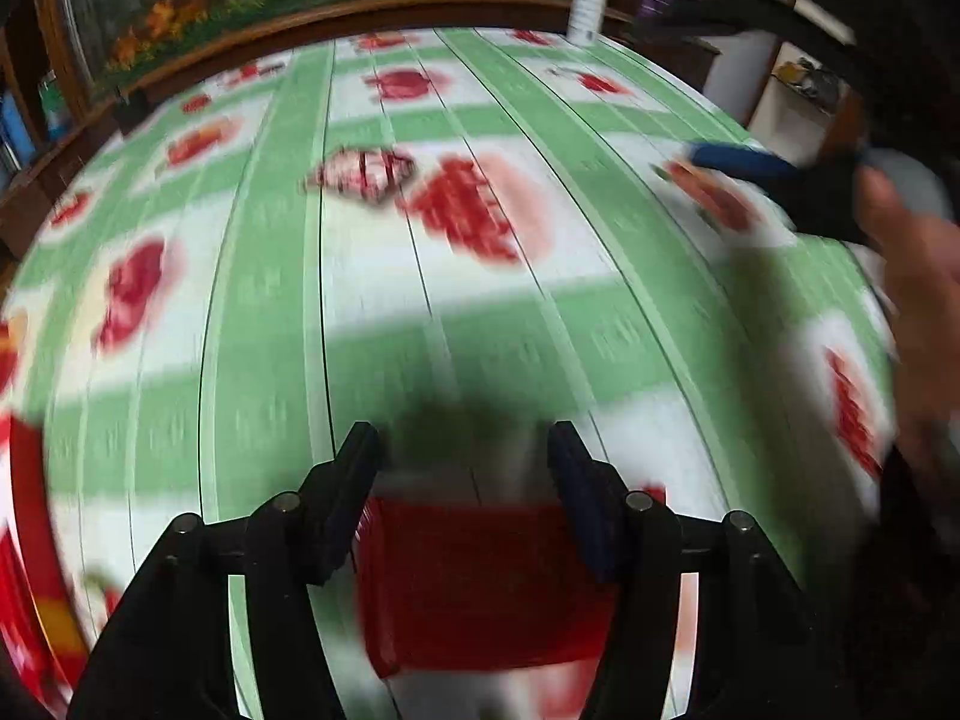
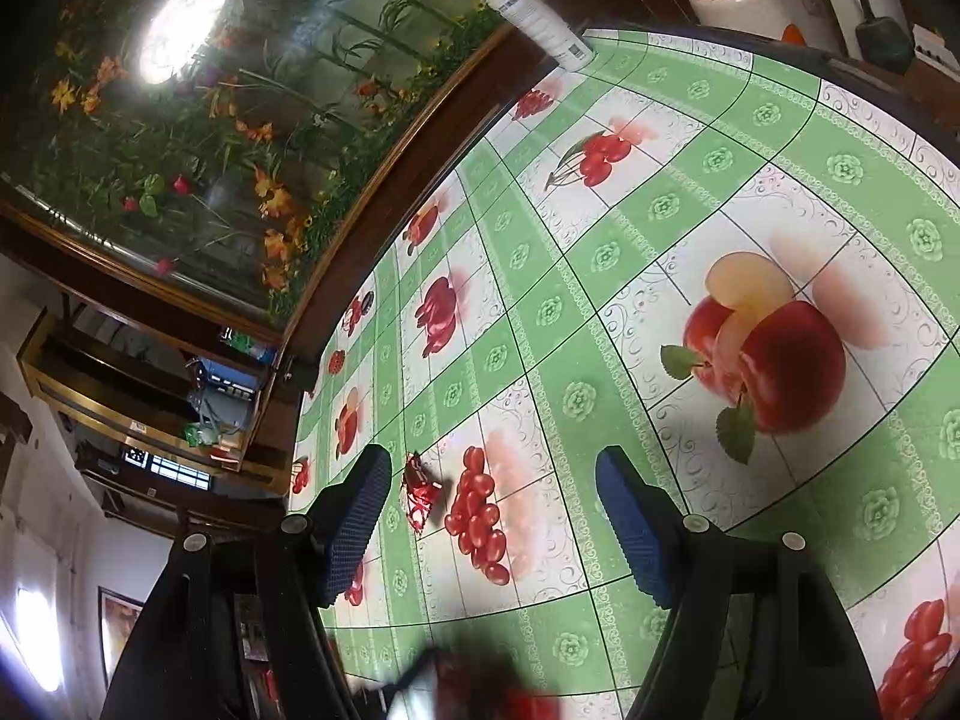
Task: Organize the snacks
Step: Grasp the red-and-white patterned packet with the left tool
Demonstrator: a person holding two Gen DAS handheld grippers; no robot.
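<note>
In the blurred left wrist view, my left gripper (image 1: 462, 450) is shut on a flat red snack packet (image 1: 480, 582), which fills the gap between its pads above the fruit-print tablecloth (image 1: 270, 300). A small red-and-white wrapped snack (image 1: 360, 174) lies on the cloth further ahead. In the right wrist view that same snack (image 2: 421, 495) lies just inside the left finger of my right gripper (image 2: 493, 459), which is open and holds nothing. A blurred dark and red shape (image 2: 480, 690) crosses the bottom edge there.
A white spray bottle (image 2: 534, 12) stands at the table's far edge by a wood-framed flower panel (image 2: 180, 120). A white jar with a red lid (image 2: 729, 0) stands beyond the table. A person's hand (image 1: 918, 300) is at the right. Something red (image 1: 24, 540) lies at the left edge.
</note>
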